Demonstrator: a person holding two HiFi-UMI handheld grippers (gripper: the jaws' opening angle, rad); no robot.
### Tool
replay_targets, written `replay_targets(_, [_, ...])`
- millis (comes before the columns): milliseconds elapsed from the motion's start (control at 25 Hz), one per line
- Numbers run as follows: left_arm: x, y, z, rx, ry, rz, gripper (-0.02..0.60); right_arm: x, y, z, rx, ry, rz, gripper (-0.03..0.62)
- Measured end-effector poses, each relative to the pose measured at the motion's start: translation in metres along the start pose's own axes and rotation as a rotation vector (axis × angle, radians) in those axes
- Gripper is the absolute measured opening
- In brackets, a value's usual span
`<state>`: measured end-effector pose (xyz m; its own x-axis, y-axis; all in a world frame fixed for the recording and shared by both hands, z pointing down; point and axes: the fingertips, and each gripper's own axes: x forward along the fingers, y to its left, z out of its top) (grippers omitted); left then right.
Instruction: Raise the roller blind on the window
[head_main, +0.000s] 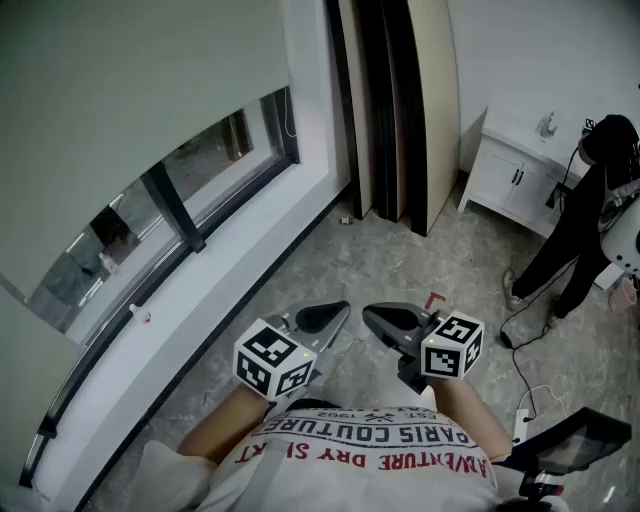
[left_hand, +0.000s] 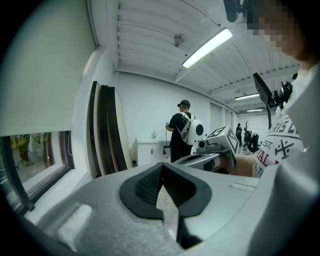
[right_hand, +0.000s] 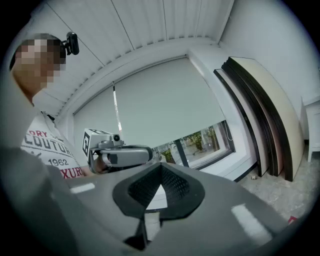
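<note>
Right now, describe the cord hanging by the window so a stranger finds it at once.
Start at the window, mostly covered by the pale roller blind. Follow the blind's lower edge to the end nearest the leaning boards; the cord hangs there beside the dark frame. It is the only thin, light loop.

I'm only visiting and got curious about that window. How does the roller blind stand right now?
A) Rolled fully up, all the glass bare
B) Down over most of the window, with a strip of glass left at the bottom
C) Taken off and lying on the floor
B: the roller blind hangs over most of the window, and only a strip of glass shows below its lower edge.
</note>
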<state>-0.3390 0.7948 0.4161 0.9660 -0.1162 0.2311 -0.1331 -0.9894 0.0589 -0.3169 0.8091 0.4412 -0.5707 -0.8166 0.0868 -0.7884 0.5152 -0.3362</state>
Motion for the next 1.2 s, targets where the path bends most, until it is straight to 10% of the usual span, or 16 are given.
replay_targets(1200, [0.04, -0.024, 0.005, -0.013, 0.045, -0.081, 0.003, -0.035, -0.018, 0.0, 0.064, -0.076, -0.025, 0.002])
